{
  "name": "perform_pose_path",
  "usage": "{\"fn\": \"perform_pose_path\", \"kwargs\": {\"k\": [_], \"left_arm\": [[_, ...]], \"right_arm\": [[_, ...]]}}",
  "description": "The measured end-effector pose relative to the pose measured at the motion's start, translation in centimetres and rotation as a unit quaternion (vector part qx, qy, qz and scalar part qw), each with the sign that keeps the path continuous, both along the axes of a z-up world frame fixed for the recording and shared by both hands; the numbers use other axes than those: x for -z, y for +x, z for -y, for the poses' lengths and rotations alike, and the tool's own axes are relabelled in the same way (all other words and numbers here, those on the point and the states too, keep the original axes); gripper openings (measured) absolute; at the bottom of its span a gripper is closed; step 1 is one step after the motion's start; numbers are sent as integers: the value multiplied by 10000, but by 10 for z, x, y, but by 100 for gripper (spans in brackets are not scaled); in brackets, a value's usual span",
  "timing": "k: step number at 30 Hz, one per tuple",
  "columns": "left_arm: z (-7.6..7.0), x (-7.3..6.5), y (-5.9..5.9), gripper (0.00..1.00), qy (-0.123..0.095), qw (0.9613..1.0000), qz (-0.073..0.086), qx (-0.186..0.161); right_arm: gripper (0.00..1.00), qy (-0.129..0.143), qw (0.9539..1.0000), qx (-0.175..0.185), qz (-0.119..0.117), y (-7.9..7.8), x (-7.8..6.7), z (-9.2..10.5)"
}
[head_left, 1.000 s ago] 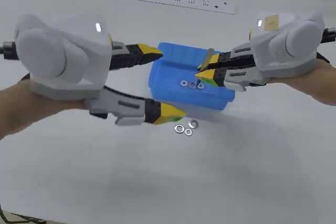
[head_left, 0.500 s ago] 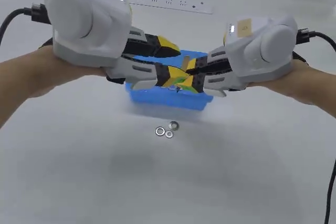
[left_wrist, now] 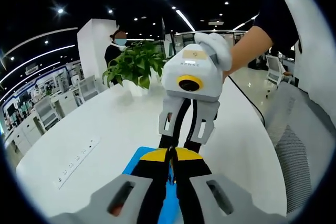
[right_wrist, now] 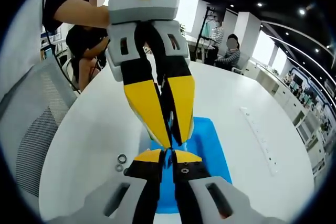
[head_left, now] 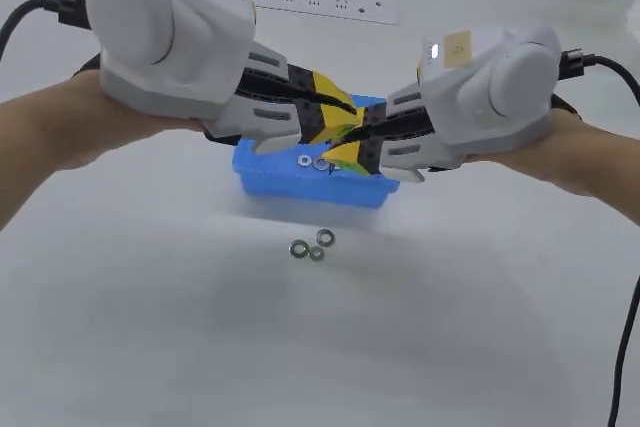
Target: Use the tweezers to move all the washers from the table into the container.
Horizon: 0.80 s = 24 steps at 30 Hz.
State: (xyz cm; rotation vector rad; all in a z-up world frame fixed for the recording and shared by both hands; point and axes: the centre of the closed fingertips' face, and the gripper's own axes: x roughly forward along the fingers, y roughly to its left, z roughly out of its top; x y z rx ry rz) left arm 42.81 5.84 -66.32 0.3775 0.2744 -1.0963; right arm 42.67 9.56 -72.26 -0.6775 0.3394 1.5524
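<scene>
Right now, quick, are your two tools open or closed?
Left tool: closed; holding what, cannot tell.
Right tool: closed; holding what, cannot tell.

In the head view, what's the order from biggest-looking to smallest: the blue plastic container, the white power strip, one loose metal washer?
1. Blue plastic container, partly hidden.
2. White power strip: long but thin, farther from the camera, so its rank is unsure.
3. Loose metal washer, clearly smallest.

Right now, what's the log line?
left claw, right claw: shut, tips meeting over blue plastic container | three metal washers: on white table
</scene>
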Motion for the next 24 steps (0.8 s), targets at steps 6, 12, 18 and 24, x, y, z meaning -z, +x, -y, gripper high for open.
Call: {"fn": "perform_pose_path", "kwargs": {"k": [6,12,18,24], "left_arm": [[2,-2,-3,5,197,9992,313,157],[-1,-4,4,4,2,9996,298,17],[-3,-6,6,4,-32,9995,294,-69],[-8,-10,7,4,-78,9992,325,-200]], "right_arm": [[8,1,9999,-16,102,0,-2,-2],[10,-26,9996,48,291,5,-5,-1],[16,33,9992,211,333,9,-13,3],[22,48,9985,332,424,11,-17,9]]}}
